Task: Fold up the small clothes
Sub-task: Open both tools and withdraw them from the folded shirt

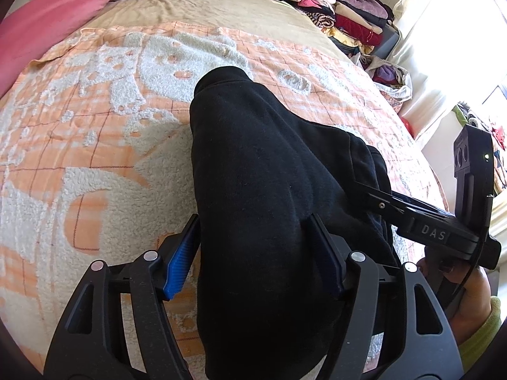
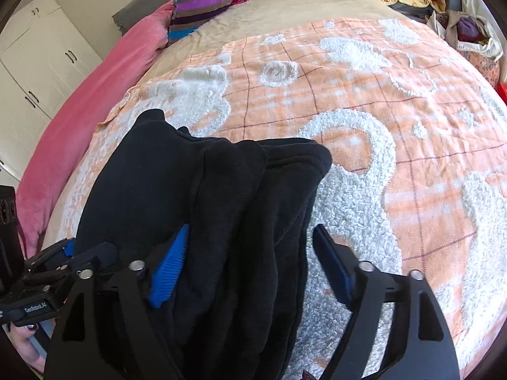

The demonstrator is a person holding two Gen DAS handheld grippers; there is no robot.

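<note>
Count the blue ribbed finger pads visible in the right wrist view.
2: one bright blue ribbed pad lies against the black fleece garment; the other, shadowed, is beside it. The left hand-held gripper's pads are mostly hidden.

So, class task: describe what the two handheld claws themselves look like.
Both are matte black frames with triangular cut-outs and silver round pins. The left claw and right claw carry ribbed blue pads. White "DAS" lettering marks the right unit's side; "GenRobot.AI" marks the left's. The right hand's sleeve is yellow-green.

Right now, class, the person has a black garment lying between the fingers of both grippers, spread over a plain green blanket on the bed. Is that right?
Not quite. The black garment does lie between the fingers of the left gripper and the right gripper, but the blanket is not plain green: the right wrist view shows it orange with white fleecy patterns and a thin grid of lines.
</note>
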